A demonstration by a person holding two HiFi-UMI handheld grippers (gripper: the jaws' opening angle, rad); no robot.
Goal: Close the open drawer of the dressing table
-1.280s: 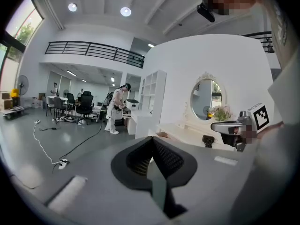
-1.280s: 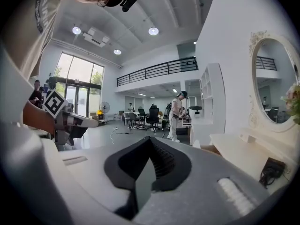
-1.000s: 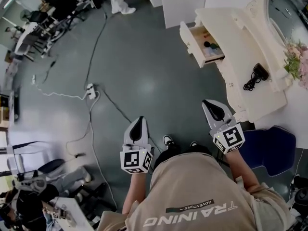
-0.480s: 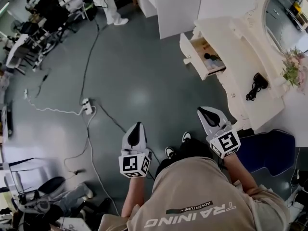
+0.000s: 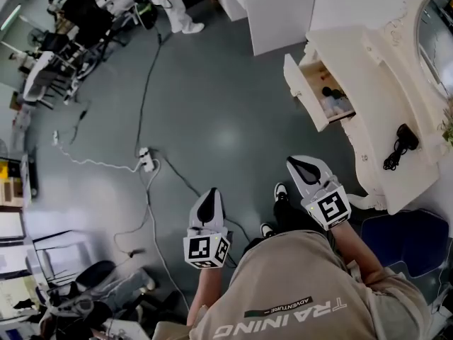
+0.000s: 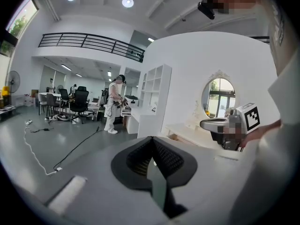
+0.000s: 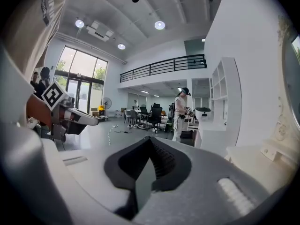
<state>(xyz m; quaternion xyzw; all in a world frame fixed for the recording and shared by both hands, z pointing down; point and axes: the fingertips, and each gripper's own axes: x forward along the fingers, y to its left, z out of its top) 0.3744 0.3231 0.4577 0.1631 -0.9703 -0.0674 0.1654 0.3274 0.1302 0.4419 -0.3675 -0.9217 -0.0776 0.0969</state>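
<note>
The cream dressing table [image 5: 368, 83] stands at the right of the head view. Its drawer [image 5: 303, 92] is pulled out toward the floor, with small dark and pale items [image 5: 334, 99] inside. My left gripper [image 5: 209, 202] hangs over the grey floor, shut and holding nothing. My right gripper [image 5: 306, 167] is also shut and holding nothing, about a drawer's length short of the drawer and nearer to me. In the left gripper view the left gripper [image 6: 151, 139] has its jaws together, and the oval mirror [image 6: 220, 97] shows ahead. The right gripper [image 7: 150, 139] has its jaws meeting too.
A power strip [image 5: 147, 160] and cables trail across the floor at the left. A black hair dryer [image 5: 400, 142] lies on the tabletop. A blue seat [image 5: 403, 236] stands by the table's near end. A white cabinet [image 5: 279, 13], a person in white [image 5: 177, 6] and office chairs [image 5: 85, 20] are farther off.
The head view has shifted: the table and drawer now sit lower and further right. My feet have stepped forward. Both grippers stayed shut and low in front of my body.
</note>
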